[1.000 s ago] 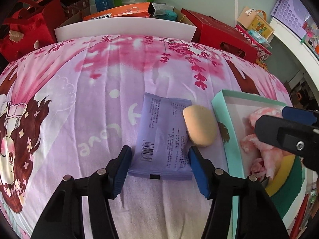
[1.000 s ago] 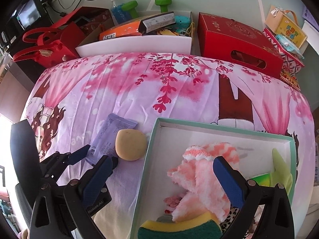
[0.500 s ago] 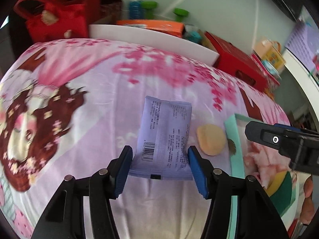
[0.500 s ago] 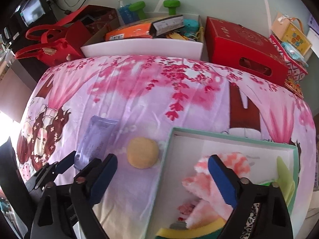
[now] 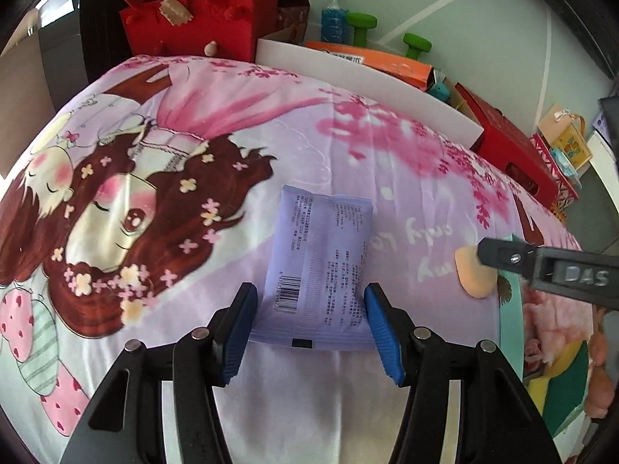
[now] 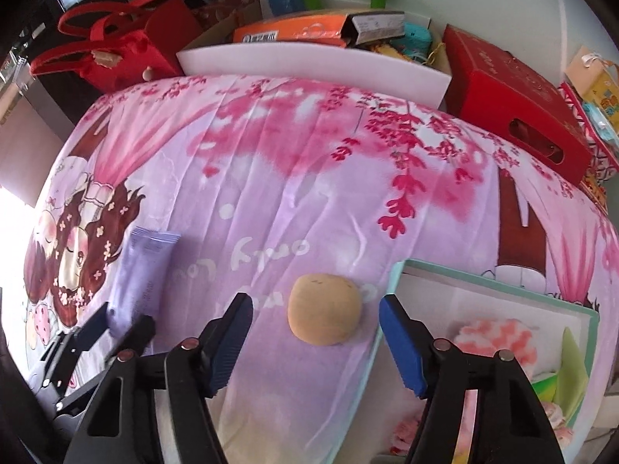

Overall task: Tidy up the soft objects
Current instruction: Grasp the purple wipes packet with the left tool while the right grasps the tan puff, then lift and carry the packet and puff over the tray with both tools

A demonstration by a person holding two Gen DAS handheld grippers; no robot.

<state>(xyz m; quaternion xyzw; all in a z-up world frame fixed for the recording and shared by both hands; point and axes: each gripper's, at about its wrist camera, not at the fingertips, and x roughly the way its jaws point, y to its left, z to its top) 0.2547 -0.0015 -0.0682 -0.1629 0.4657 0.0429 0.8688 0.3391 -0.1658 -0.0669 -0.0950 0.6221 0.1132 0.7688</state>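
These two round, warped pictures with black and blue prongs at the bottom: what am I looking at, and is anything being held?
Each picture comes from a fisheye camera on a hand-held two-finger tool, looking along its fingers. A person holds one in each hand; there is no robot. The left tool is clamped on a purple packet lying on a printed pink bedsheet. The right tool is closing around a tan round sponge but is not pressing it yet. Beside the sponge is a teal-rimmed box already holding a pink fluffy cloth.
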